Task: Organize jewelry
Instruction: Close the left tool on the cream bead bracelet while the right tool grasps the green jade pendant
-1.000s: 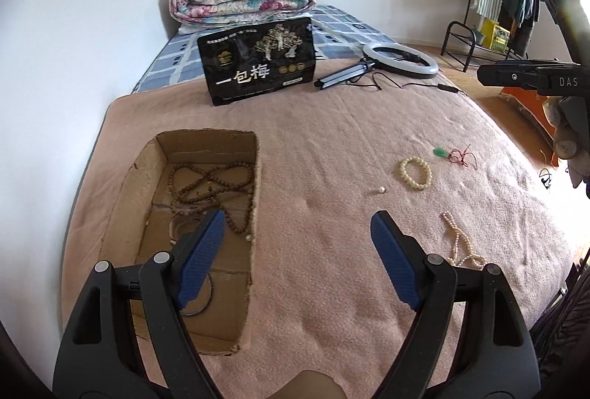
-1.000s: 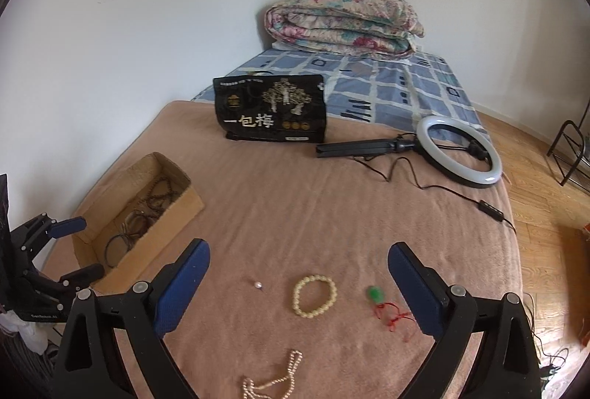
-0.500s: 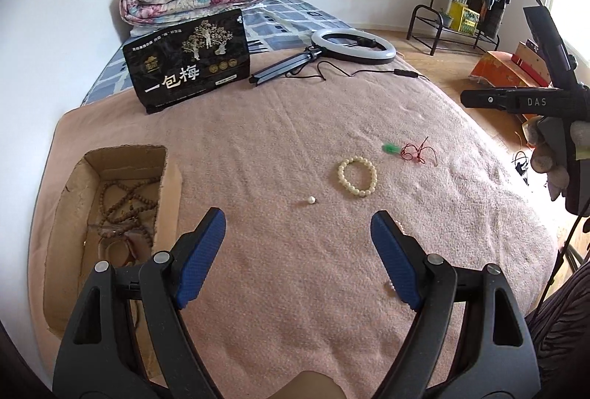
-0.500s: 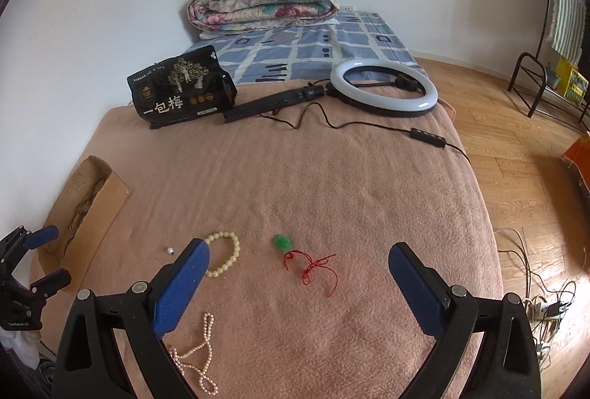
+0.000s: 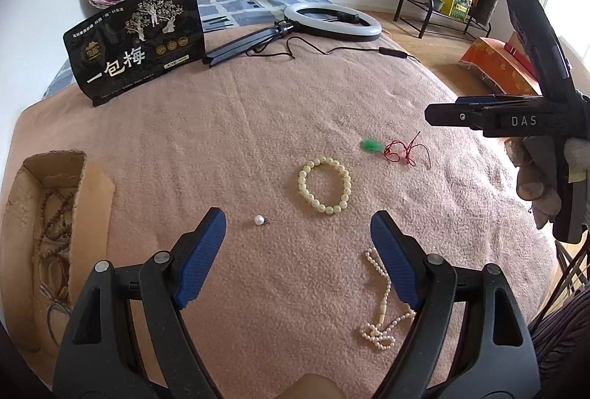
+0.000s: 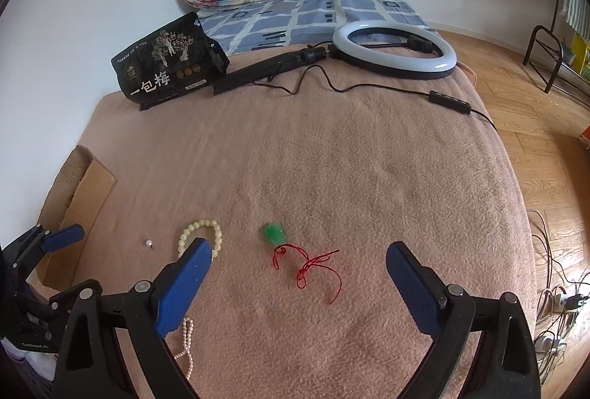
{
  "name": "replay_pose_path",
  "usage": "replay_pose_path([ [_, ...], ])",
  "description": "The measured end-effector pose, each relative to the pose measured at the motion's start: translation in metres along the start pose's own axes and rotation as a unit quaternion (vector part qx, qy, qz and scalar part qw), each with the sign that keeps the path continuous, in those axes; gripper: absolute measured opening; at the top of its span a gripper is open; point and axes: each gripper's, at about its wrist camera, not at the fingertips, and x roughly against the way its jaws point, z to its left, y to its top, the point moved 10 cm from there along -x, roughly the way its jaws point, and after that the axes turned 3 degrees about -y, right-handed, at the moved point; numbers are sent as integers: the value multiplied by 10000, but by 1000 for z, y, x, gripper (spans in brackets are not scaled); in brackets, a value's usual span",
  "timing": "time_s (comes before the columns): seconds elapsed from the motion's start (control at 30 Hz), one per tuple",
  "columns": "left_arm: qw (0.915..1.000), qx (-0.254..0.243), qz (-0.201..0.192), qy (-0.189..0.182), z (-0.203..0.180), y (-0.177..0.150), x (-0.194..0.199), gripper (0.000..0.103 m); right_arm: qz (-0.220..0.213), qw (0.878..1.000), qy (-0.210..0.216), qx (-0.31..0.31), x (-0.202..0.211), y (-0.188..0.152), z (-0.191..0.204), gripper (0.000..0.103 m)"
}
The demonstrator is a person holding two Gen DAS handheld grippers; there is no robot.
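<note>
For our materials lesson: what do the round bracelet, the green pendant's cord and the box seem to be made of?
Bracelet: smooth, cream, slightly glossy beads, perhaps stone or plastic.
Cord: thin red string, limp and tangled.
Box: plain brown cardboard, matte, with rough torn edges.

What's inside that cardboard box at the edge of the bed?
In the cardboard box lie dark brown bead strands and a few thin bangles or cords in a tangle. The near end is cut off by the picture edge, and anything beneath the pile is hidden.
</note>
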Motion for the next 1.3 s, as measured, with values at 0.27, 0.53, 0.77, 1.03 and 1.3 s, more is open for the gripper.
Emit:
replay_pose_path([
  [0.27,9983,414,374,-149,10,3,-45,56,78,9994,91,318,-31,-6,7,75],
  [0.53,9971,473,576,-170,11,3,-75,51,175,9941,64,1069,-54,-13,25,53],
  [0.77,9959,478,752,-137,13,5,-96,47,247,9902,17,1371,-69,-11,34,47],
  [1.03,9958,325,852,-72,10,3,-112,47,390,9886,41,1451,-85,-17,35,41],
  [1.3,9974,27,721,34,7,6,-116,30,436,9896,123,1365,-91,-20,34,23],
])
